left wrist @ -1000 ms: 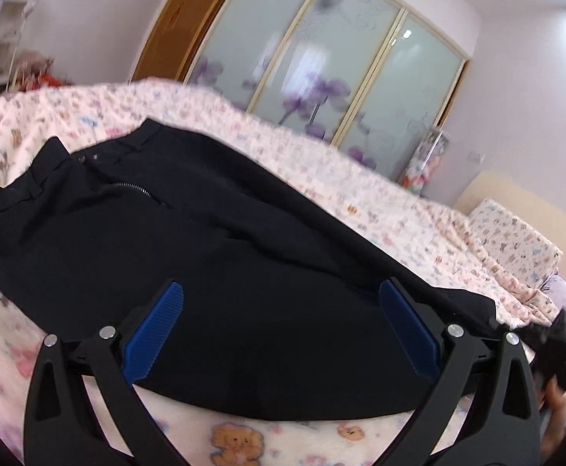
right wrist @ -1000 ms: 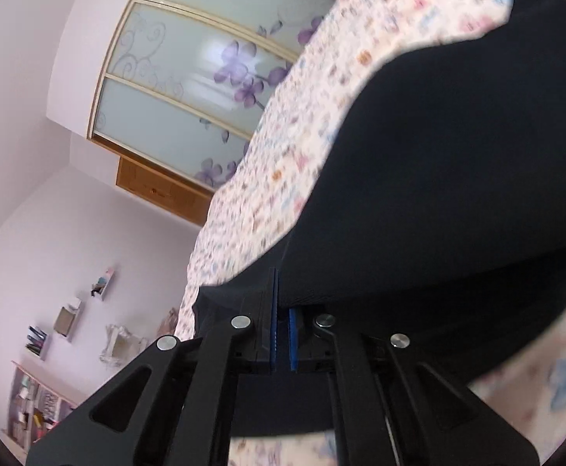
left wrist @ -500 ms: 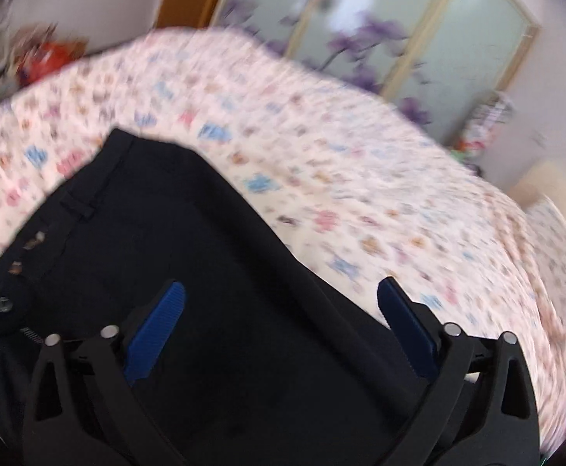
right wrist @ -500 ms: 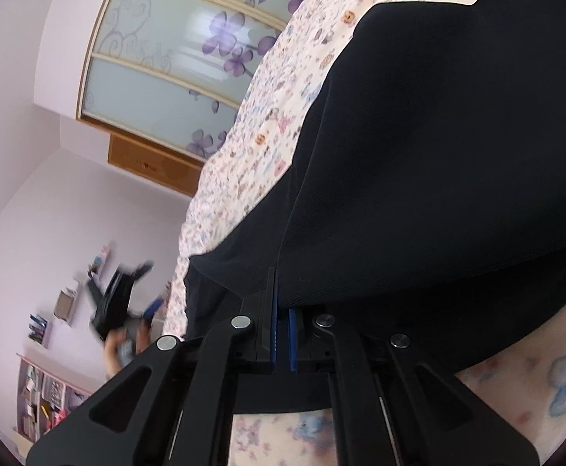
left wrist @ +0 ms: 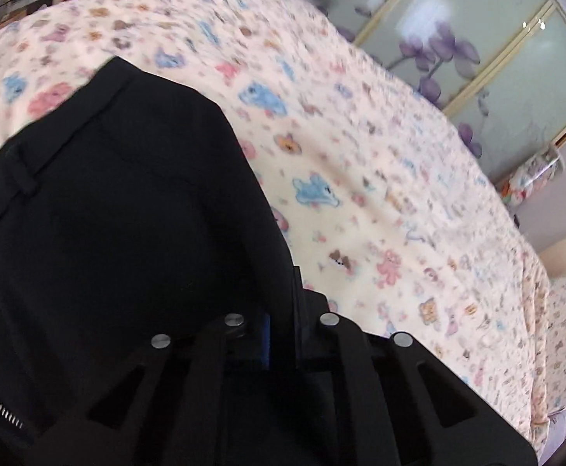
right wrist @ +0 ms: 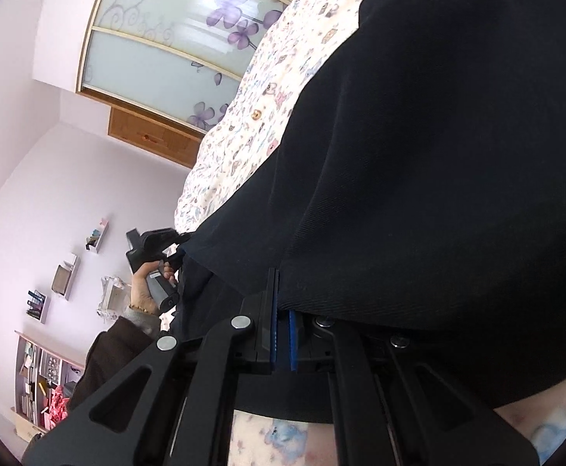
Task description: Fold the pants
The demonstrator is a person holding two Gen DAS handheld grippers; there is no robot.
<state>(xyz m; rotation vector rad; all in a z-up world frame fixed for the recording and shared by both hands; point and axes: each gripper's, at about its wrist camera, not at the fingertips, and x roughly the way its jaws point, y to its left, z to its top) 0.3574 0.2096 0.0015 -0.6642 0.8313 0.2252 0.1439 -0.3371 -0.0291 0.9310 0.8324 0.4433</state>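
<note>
left wrist view: we have the left gripper just clamped on the pants at the waistband edge; right gripper pinches the other end, both over the bedsheet. next: lift together, fold across.

A bedroom in a home. A bed fills most of the scene, covered by a cream sheet printed with small bears and animals. On the far side stands a wardrobe with frosted sliding doors bearing purple flowers. The walls are pale lilac, with small wall shelves and a low bookcase holding household items.
</note>
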